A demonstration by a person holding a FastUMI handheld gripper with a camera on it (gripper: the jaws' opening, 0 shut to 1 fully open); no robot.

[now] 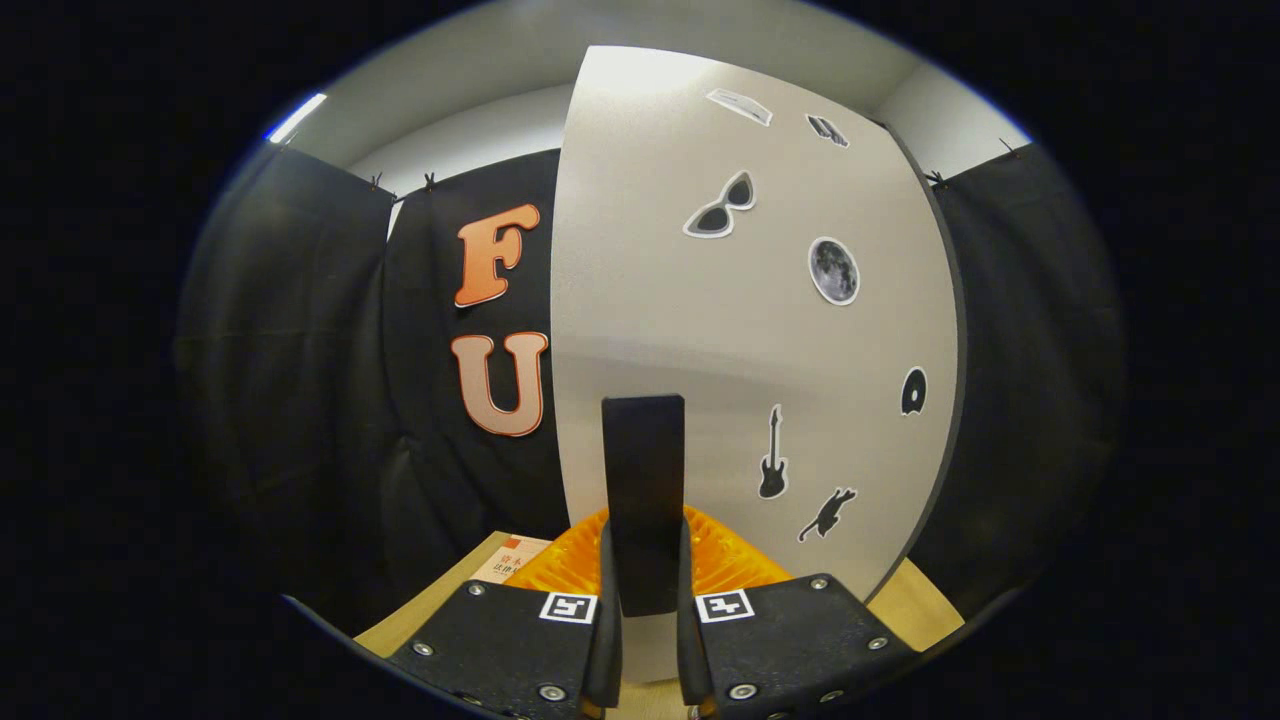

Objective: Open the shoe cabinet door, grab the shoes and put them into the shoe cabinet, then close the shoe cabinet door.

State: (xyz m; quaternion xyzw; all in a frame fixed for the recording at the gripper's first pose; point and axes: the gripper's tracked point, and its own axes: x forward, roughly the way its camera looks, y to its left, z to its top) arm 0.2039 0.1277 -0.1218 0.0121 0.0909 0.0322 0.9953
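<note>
The shoe cabinet door is a pale grey panel with several stickers, standing close in front of me. Its black upright handle runs down between my fingers. My gripper is shut on this handle, with the orange ribbed fingers bowed out on both sides of it. The door's left edge stands free against the black booth wall, and a dark edge runs down its right side. I cannot tell how far the door is swung.
A light wooden surface lies below the door on both sides of the gripper. A small printed card rests on it just left of the fingers. Black cloth walls close in left and right.
</note>
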